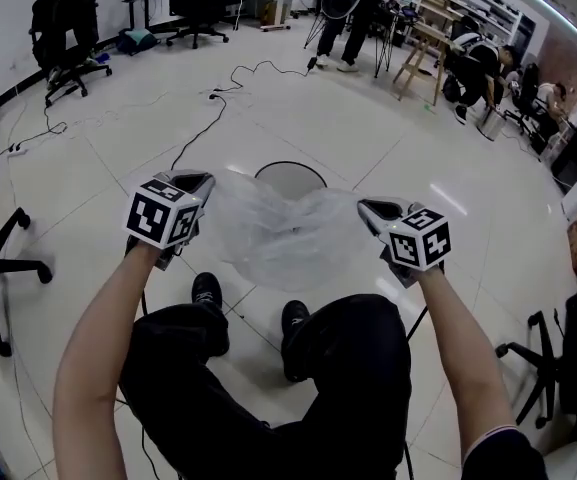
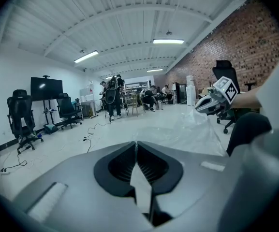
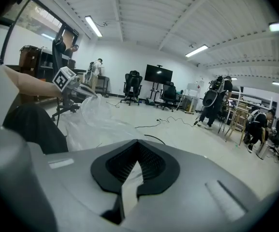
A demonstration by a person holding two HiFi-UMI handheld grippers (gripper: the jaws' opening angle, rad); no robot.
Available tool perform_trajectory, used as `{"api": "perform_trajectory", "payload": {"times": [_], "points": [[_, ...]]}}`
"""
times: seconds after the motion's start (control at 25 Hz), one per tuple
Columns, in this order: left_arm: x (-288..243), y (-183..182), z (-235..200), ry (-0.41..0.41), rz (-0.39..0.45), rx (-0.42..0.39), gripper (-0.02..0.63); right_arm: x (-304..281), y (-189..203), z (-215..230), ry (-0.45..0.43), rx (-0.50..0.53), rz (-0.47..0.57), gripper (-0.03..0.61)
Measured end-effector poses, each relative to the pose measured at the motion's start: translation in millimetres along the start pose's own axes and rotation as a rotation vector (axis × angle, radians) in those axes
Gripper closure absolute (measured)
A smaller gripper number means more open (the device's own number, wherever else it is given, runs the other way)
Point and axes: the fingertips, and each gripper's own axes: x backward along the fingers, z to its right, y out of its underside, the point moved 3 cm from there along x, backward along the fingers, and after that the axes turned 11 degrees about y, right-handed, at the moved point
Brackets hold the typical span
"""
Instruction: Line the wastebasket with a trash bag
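Holding the bag [image 1: 283, 230] spread between left gripper [image 1: 202, 180] and right gripper [image 1: 367, 208], each pinched tight on an edge (film in both jaws), probably so the mouth opens over the bin [image 1: 290, 165].

At centre frame we see the trash bag [image 1: 283, 230] stretched between the left tongs [image 1: 204, 181] and the right tongs [image 1: 366, 207], each clamped on an edge. It overlaps the lower rim of the wastebasket [image 1: 290, 175], which stands on the floor [image 1: 368, 128] just above it.
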Motion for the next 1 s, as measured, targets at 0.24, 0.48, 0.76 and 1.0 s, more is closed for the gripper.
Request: {"api": "perform_trajectory", "payload": {"times": [0.24,0.48,0.76,1.0], "points": [[-39.1,-0.2,-12.3,-0.008,-0.055,-0.001,0.601,-35.9,13.1,23.8,-0.068,0.028,-0.037,0.578],[-90.8,-3.0,-23.5,-0.032,-0.111,0.023,0.601,-77.5,18.3,56.7,-0.14,0.052,-0.036,0.578],[-138.2,-0.3,-31.3,-0.069,-0.179,0.067,0.601,-123.5,26.3,91.1,-0.245,0.089,-0.046,0.578],[-160.3,11.7,-43.5,-0.125,-0.255,0.11,0.601,-163.8,26.8,109.2,-0.342,0.12,-0.038,0.578]]}}
